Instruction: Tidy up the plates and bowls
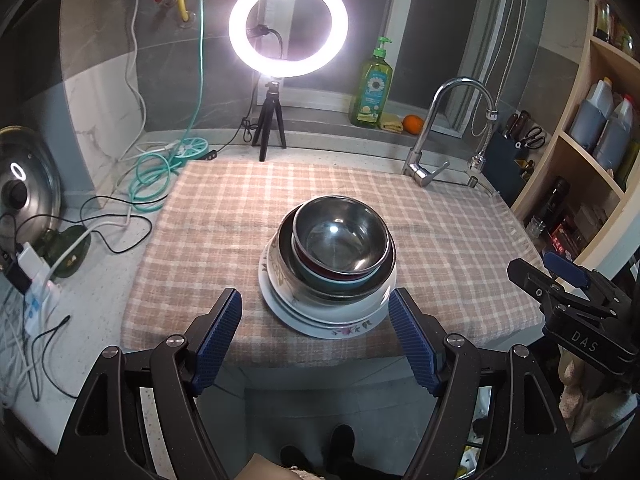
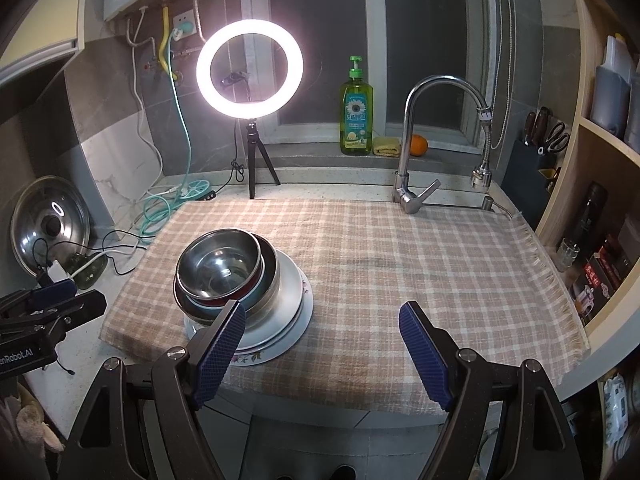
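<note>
On the checked cloth stands one stack. A small steel bowl sits on top, nested in a red and a teal bowl, then in a larger steel bowl. All rest on white floral plates. My left gripper is open just before the stack's near rim, holding nothing. In the right wrist view the same steel bowl and plates lie at the left. My right gripper is open and empty to the right of the stack; its left fingertip overlaps the stack's edge.
A lit ring light on a tripod stands behind the cloth. A soap bottle, an orange and a faucet are at the back right. A pot lid and cables lie left; shelves stand right.
</note>
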Motion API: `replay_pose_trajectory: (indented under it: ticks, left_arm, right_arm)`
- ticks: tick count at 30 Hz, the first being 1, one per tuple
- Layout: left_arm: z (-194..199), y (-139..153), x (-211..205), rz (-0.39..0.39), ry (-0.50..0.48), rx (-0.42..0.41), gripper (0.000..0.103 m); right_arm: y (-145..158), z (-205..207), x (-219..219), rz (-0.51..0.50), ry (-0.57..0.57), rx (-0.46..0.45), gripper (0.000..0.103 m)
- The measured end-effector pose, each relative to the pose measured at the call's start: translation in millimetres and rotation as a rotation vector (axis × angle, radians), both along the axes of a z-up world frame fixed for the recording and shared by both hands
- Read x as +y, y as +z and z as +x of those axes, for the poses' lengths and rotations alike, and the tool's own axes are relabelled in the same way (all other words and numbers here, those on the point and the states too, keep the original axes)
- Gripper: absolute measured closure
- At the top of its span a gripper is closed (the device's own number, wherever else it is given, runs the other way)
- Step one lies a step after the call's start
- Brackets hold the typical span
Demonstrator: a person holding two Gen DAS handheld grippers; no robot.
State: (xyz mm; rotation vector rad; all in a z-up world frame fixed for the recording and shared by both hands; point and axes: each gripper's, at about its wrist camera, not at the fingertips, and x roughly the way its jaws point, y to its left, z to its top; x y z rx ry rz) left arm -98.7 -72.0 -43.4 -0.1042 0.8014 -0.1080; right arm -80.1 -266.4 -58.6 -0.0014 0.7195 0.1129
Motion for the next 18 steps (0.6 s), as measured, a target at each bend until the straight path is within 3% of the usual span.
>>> replay_pose_trajectory:
  ticks: [18]
  left_arm:
    - [5.2,-2.3,3.5,0.011,0.001,-0.011,0.027]
  right_arm:
    - [-5.1,3.8,-0.2,-0.009,0.000,0.012,0.027]
